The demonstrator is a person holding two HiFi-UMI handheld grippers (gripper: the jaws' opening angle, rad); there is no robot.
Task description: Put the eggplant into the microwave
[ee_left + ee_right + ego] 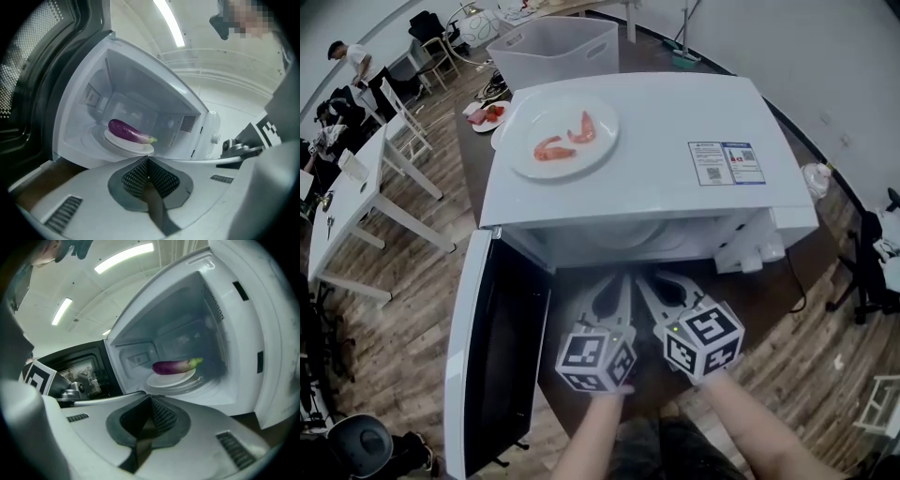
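Observation:
The purple eggplant (129,131) lies on a white plate (126,143) inside the open white microwave (656,169). The right gripper view shows the same eggplant (174,366) with its green stem to the right. In the head view the cavity floor is hidden. Both grippers hang side by side just in front of the opening, outside the cavity. My left gripper (622,281) is shut with nothing between its pads (140,176). My right gripper (658,279) is shut and empty too, its tips (151,400) pointing at the cavity.
The microwave door (478,356) stands swung open to the left of the grippers. On the microwave's top sits a plate (598,157) with two shrimps. A clear plastic bin (553,52) stands behind it. White tables (356,187) and chairs are at the left.

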